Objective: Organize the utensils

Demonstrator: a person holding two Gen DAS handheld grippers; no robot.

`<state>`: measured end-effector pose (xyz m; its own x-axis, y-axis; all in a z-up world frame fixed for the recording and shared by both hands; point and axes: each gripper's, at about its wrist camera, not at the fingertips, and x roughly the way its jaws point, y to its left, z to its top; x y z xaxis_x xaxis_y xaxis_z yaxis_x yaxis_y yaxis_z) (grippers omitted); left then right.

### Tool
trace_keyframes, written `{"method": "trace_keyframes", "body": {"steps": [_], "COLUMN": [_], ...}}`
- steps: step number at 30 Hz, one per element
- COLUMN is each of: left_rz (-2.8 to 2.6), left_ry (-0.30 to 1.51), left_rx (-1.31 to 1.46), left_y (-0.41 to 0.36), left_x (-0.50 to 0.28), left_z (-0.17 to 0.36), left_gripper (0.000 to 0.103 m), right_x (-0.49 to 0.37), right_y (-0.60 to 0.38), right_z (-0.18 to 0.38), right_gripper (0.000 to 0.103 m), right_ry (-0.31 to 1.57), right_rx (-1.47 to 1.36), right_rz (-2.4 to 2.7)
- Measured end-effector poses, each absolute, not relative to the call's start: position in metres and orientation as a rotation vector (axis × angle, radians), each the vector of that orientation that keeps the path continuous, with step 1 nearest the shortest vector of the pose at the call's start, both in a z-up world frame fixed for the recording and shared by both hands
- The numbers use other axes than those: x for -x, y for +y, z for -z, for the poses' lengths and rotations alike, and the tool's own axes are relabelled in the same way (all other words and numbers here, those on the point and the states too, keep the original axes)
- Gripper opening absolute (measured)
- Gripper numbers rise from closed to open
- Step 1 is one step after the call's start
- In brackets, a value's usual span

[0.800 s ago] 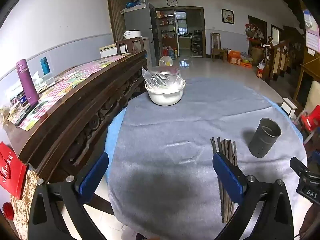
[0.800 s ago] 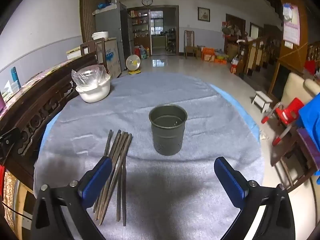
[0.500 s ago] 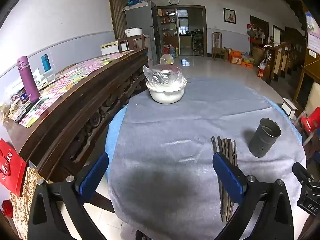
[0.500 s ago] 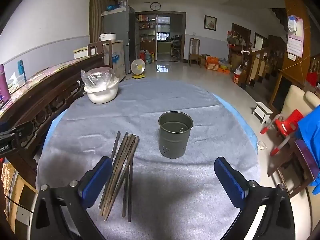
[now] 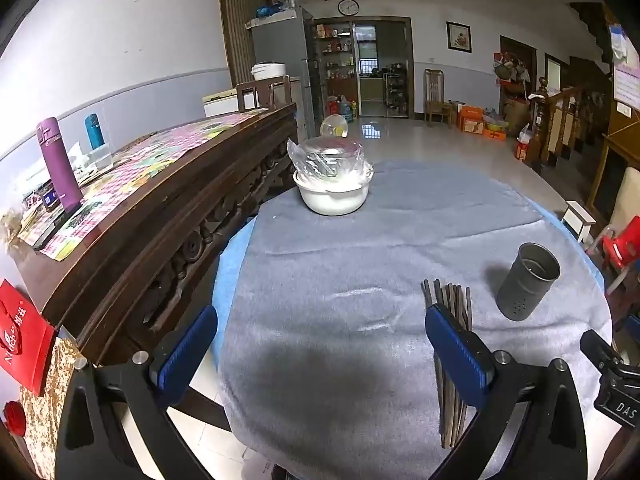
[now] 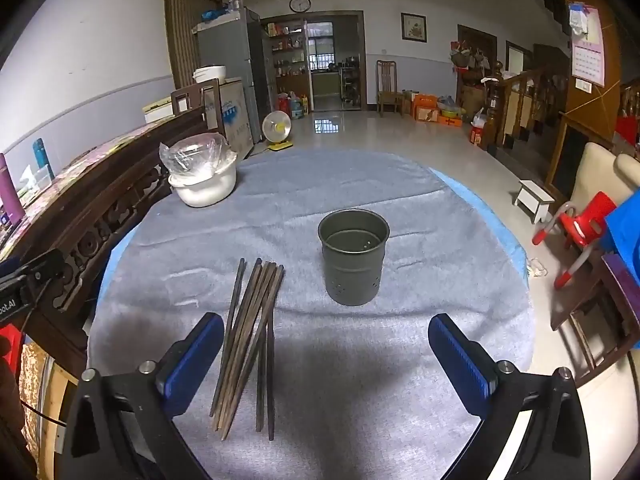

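Both jaws spread wide, grasping nothing; left gripper point(image 5: 320, 354) held above the near-left part of the desk point(image 5: 360, 248), right gripper point(image 6: 326, 360) above the near edge, pointed roughly at the holder.

Chopsticks point(image 6: 250, 344) lying loose in a fanned bundle on the grey cloth point(image 6: 280, 208), just left of the right gripper's centre line, near ends splayed and two crossing the rest; perforated metal holder point(image 6: 353, 258) upright, beside the far ends of the bundle, not touching; holder apparently empty.

Risks, as judged: thin round sticks on a soft nap likely to roll or scissor apart on closing, so only part of the bundle lifted; crossed sticks likely to lever out and drop; light holder liable to tip if sticks driven in at a slant or knocked by a finger; sticks near the desk's front edge could be pushed off by a low approach.

Further out: white bowl point(image 6: 204, 188) covered with plastic film at the far left, well apart from the work; carved wooden sideboard point(image 5: 160, 208) along the desk's left side, purple flask point(image 5: 59, 164) standing on it; nothing lying between grippers, sticks and holder.
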<state>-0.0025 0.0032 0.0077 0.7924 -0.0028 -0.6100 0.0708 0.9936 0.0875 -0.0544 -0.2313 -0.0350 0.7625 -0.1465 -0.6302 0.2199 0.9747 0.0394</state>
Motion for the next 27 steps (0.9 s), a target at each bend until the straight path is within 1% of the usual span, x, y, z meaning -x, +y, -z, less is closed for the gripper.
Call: {"method": "trace_keyframes", "body": {"steps": [16, 27], "left_rz": [0.032, 0.032], "left_ry": [0.670, 0.675], "left_rx": [-0.115, -0.116], "left_y": [0.004, 0.004], "left_x": [-0.001, -0.005], "left_z": [-0.002, 0.002], "left_gripper": [0.103, 0.103], "right_x": [0.045, 0.041], "right_y": [-0.233, -0.231], "right_z": [0.048, 0.047], "right_gripper": [0.103, 0.103], "right_ry": [0.704, 0.700], "right_rx": [-0.151, -0.160], "right_rz": [0.184, 0.174]}}
